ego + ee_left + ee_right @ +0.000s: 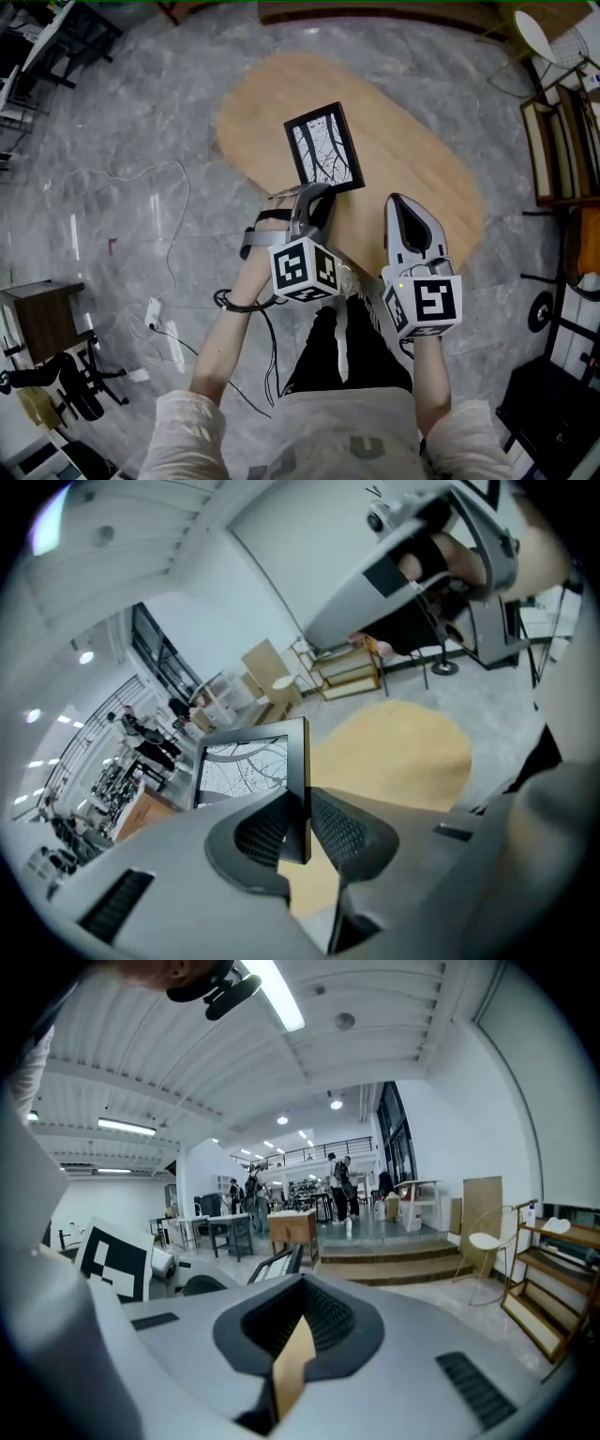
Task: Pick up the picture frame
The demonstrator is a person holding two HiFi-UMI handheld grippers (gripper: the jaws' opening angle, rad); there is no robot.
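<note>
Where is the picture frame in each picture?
Head view: the picture frame is just above the middle, its lower edge in the left gripper.
Left gripper view: middle-left, its edge pinched between the jaws.
Right gripper view: small and tilted, left of the middle, just above the jaws.
Landmark: the oval wooden table lies beneath the frame in the head view and behind it on the right in the left gripper view.

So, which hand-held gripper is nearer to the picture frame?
Left. The left hand-held gripper grips the picture frame by its near edge; the right hand-held gripper is off to the frame's right, not touching it.
</note>
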